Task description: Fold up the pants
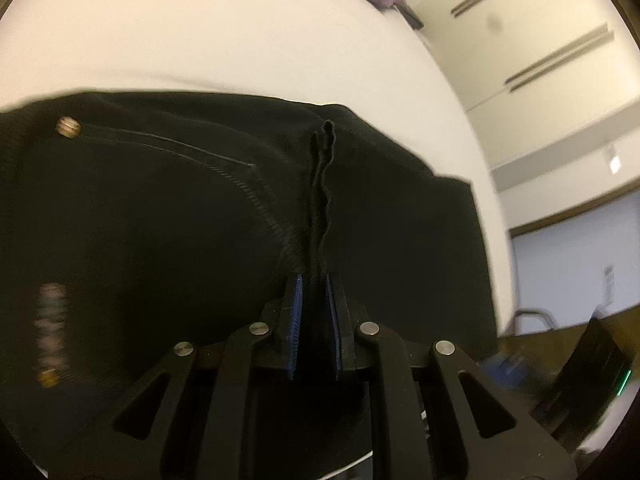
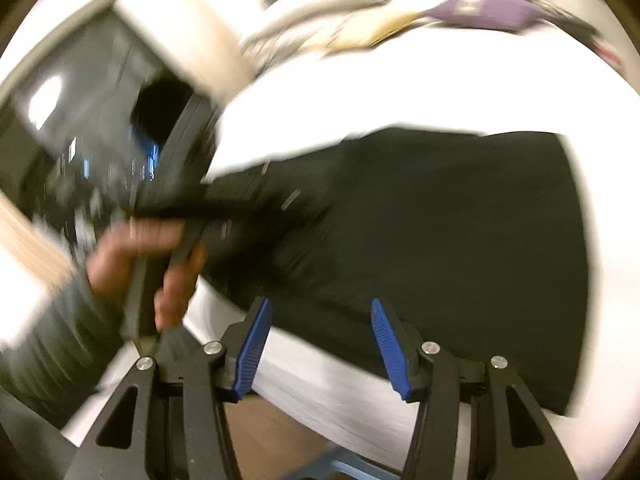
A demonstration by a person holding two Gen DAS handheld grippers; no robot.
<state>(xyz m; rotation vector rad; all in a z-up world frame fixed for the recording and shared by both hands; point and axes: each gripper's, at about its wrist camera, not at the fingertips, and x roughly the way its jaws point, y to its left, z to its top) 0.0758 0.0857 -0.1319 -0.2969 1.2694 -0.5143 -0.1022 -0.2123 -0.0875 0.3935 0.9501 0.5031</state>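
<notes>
While left gripper (image 1: 314, 304) pinches pants (image 1: 160, 208) — right gripper (image 2: 320, 336) agape

You are looking at matt black cloth pants (image 1: 168, 216) with stitched seams and a brassy metal rivet (image 1: 68, 127), lying on a smooth white table (image 1: 200, 32). Ribbed blue pads (image 2: 256, 344) are lining matt black plastic fingers with shiny metal pins.
</notes>
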